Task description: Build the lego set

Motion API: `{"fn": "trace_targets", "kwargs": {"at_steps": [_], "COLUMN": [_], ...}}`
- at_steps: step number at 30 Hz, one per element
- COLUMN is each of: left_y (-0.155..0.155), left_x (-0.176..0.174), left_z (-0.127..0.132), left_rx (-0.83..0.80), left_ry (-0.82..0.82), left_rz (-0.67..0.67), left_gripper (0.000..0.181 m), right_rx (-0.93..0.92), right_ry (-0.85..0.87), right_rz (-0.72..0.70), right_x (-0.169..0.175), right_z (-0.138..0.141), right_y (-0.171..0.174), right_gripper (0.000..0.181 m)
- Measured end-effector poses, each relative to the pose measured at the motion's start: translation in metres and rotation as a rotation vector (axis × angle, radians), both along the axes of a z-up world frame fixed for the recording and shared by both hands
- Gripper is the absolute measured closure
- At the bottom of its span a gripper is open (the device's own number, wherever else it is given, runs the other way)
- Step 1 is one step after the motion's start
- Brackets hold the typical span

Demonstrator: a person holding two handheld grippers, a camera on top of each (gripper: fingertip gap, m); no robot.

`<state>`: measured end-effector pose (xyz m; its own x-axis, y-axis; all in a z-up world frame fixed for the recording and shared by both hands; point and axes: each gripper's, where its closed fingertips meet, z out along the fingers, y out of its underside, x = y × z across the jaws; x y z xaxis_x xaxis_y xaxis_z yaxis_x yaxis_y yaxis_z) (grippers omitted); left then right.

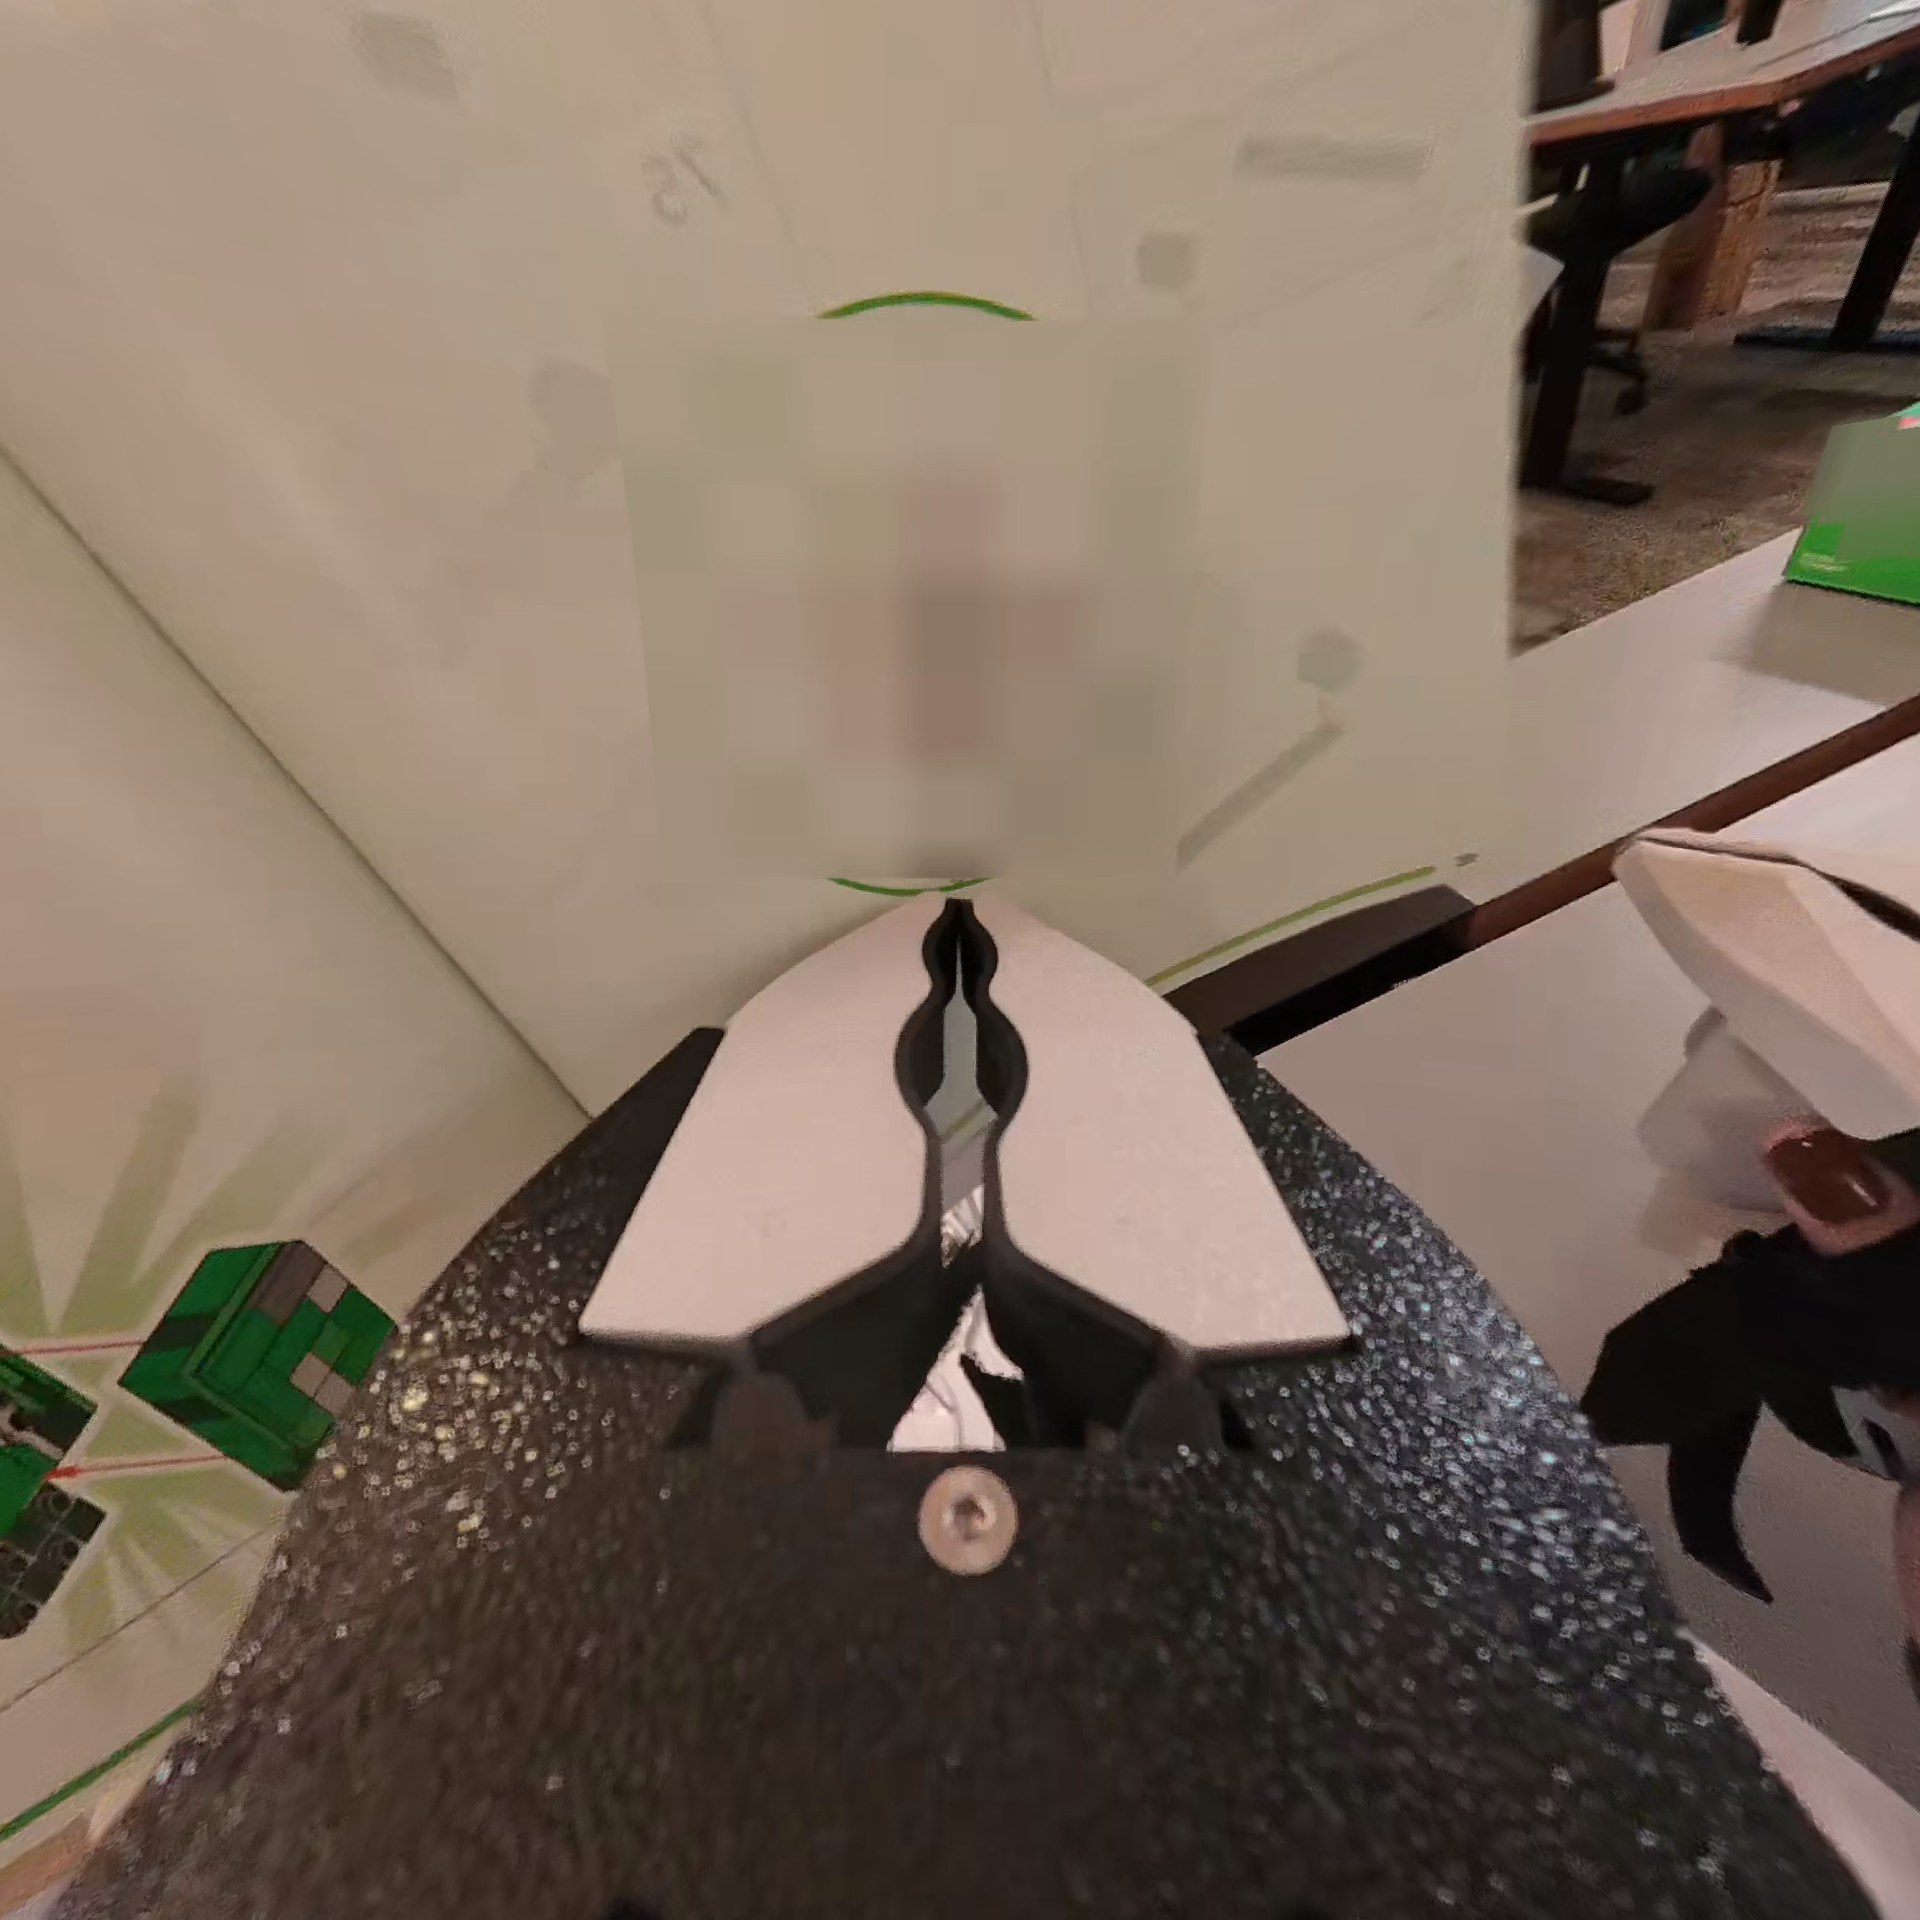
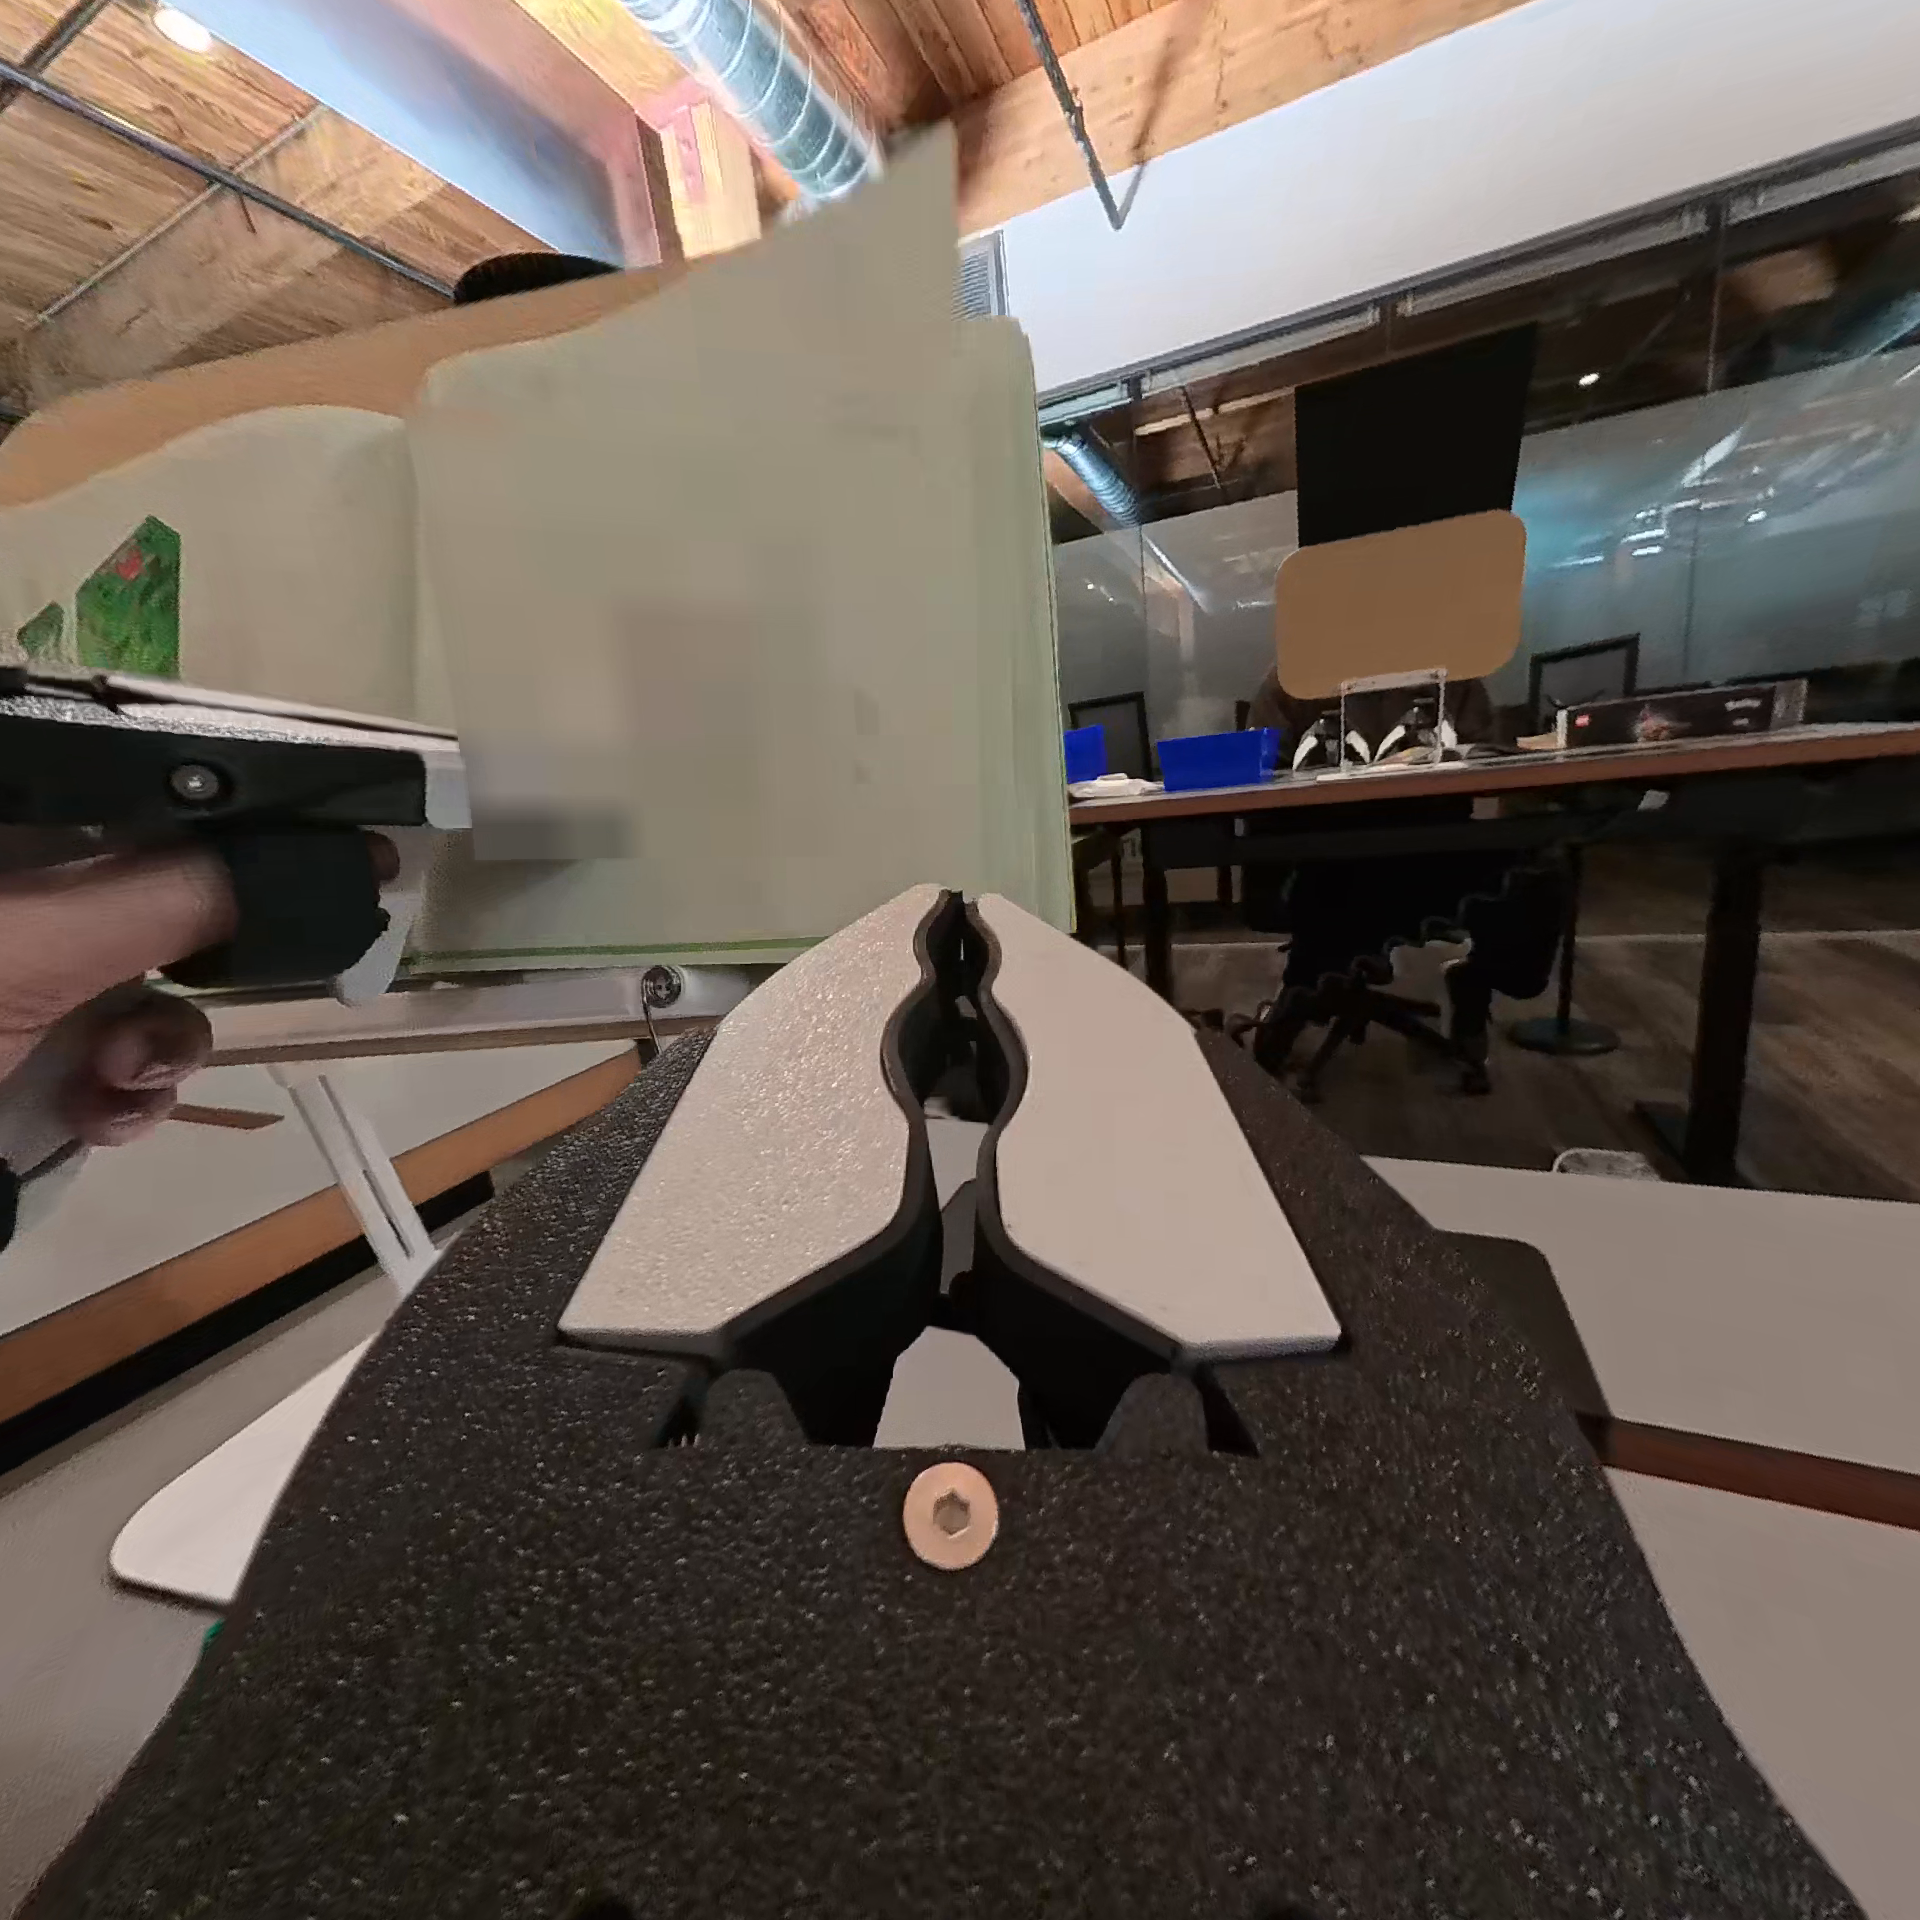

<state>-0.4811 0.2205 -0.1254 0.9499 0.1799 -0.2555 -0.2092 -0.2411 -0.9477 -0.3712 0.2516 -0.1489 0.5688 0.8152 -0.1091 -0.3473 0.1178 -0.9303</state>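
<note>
The Lego instruction booklet (image 1: 416,520) stands open on a white stand (image 2: 353,1164), and one pale page (image 2: 727,623) is raised upright and motion-blurred. A printed green block model (image 1: 260,1361) shows on the left-hand page. My left gripper (image 1: 958,909) is shut, with its tips against the lower part of the raised page; I cannot tell if it pinches paper. It also shows in the right wrist view (image 2: 457,790), held by a hand. My right gripper (image 2: 961,899) is shut just right of the booklet's lower corner, with nothing visible in it. No loose bricks are in view.
The white table top (image 2: 1714,1299) has a brown seam. A green box (image 1: 1860,520) sits at the far right. The right gripper's white body (image 1: 1766,987) is close on the right. Farther off, another desk (image 2: 1507,758) holds blue bins (image 2: 1216,758), with a seated person behind. Tip to tip, the grippers are about 12 cm apart.
</note>
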Motion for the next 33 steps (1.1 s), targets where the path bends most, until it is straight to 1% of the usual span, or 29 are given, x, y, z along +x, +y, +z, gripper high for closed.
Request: {"fn": "trace_targets", "kwargs": {"at_steps": [7, 10, 13, 17, 21, 24, 26, 28, 29, 31, 33], "left_y": [0.002, -0.001, -0.011, -0.034, -0.068, -0.1, -0.12, -0.134, -0.14, -0.154, -0.17], "left_x": [-0.008, -0.002, -0.005, -0.008, -0.018, -0.025, -0.019, 0.005, 0.022, 0.055, 0.091], "left_z": [-0.004, -0.004, -0.004, 0.0, 0.006, 0.012, 0.011, 0.0, -0.011, -0.044, -0.083], "left_rx": [0.024, 0.036, 0.062, 0.127, 0.155, 0.156, 0.146, 0.086, 0.032, -0.12, -0.299], "left_ry": [-0.053, -0.071, -0.094, -0.172, -0.188, -0.191, -0.198, -0.191, -0.177, -0.123, -0.057], "left_rz": [0.006, -0.026, -0.021, -0.045, -0.015, 0.027, 0.009, -0.086, -0.145, -0.24, -0.349], "left_gripper": [0.181, 0.181, 0.181, 0.181, 0.18, 0.177, 0.168, 0.151, 0.145, 0.136, 0.128], "right_rx": [-0.049, -0.015, 0.033, 0.09, 0.149, 0.214, 0.251, 0.272, 0.277, 0.273, 0.29], "right_ry": [0.018, -0.002, -0.036, -0.07, -0.095, -0.107, -0.112, -0.135, -0.159, -0.211, -0.252], "right_rz": [0.073, 0.089, 0.104, 0.122, 0.12, 0.123, 0.147, 0.189, 0.218, 0.276, 0.322], "right_x": [-0.007, -0.011, -0.019, -0.027, -0.028, -0.02, -0.014, -0.007, -0.004, 0.005, 0.016], "right_z": [-0.004, -0.002, 0.001, 0.004, 0.013, 0.029, 0.043, 0.057, 0.063, 0.073, 0.079], "right_y": [0.001, -0.005, -0.014, -0.027, -0.034, -0.04, -0.047, -0.057, -0.063, -0.076, -0.091], "right_gripper": [0.181, 0.181, 0.181, 0.18, 0.18, 0.18, 0.18, 0.18, 0.179, 0.175, 0.174]}}
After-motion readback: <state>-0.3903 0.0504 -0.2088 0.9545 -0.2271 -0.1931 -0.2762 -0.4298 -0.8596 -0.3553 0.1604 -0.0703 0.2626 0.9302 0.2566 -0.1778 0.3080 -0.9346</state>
